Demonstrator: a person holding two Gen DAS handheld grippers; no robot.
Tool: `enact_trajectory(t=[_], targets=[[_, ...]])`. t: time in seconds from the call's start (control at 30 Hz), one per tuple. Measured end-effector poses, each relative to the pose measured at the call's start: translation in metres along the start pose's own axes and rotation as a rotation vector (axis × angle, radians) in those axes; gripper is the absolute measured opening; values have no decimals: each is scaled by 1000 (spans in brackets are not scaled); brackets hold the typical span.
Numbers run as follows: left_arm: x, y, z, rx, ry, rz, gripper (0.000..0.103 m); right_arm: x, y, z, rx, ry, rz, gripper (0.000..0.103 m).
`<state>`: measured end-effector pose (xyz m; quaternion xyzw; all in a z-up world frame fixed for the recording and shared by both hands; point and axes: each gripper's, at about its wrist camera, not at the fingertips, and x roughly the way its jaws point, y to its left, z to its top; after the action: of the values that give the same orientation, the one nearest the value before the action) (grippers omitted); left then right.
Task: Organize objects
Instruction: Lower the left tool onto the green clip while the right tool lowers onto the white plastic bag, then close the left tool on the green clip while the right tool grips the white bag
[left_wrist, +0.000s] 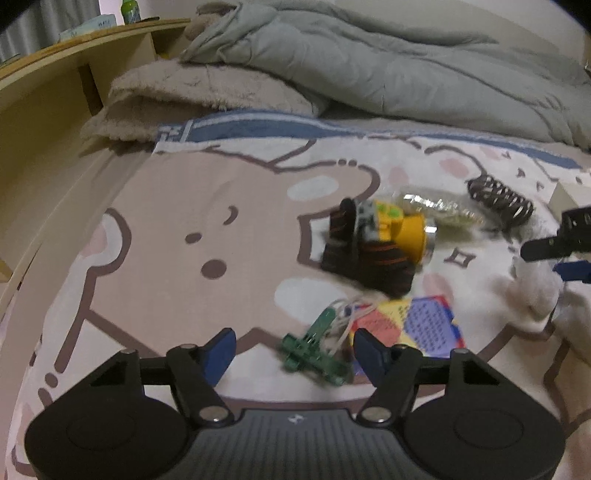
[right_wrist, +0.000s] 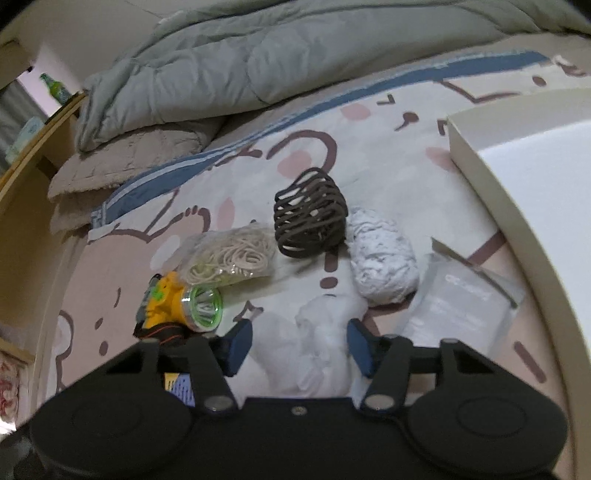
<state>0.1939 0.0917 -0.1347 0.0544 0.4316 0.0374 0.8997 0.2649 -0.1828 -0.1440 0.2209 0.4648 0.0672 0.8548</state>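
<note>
Objects scattered over a cartoon-bear bedsheet (left_wrist: 166, 229), pale pink and cream with brown outlines and a blue border stripe. Yellow headlamp (left_wrist: 397, 227) with black strap near mid-sheet; bag of rubber bands (right_wrist: 229, 258) just behind it; dark wire coil (right_wrist: 310, 214) beside that, touching a white crumpled wad (right_wrist: 382, 258). Green plastic piece (left_wrist: 314, 347) and colourful card (left_wrist: 413, 321) nearest the left gripper (left_wrist: 293, 345). Clear packet (right_wrist: 458, 314) flat on the sheet, close to a white box (right_wrist: 517, 166) at the right edge.

Left gripper jaws partly apart, green piece between them, pads not clearly pressing. Right gripper (right_wrist: 299, 347) jaws partly apart around soft white fabric (right_wrist: 321, 339); contact with pads too blurred to tell.

Grey quilt (left_wrist: 369, 62) bunched at the bed's far side, over a beige fleece blanket (left_wrist: 192, 96). Wooden shelf (left_wrist: 55, 74) along the left, green bottle (right_wrist: 55, 88) on top.
</note>
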Motion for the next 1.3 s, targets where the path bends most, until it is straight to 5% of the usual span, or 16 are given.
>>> enact_trajectory(t=[0.33,0.53,0.8,0.93,1.3], targets=[[20,-2,-1,-60,44,-27,70,28,2,-1,43,42,-146,55],[33,-1,4,-114,54,7,71,29,-3,-2,47,34,-120,47],[39,8,-1,-111,104,37,61,28,-4,-3,-17,35,-120,32],[39,4,0,-104,107,49,34,25,0,-5,-42,30,-131,31],[5,11,13,-154,19,98,32,-14,3,-3,-137,-79,-81,30]])
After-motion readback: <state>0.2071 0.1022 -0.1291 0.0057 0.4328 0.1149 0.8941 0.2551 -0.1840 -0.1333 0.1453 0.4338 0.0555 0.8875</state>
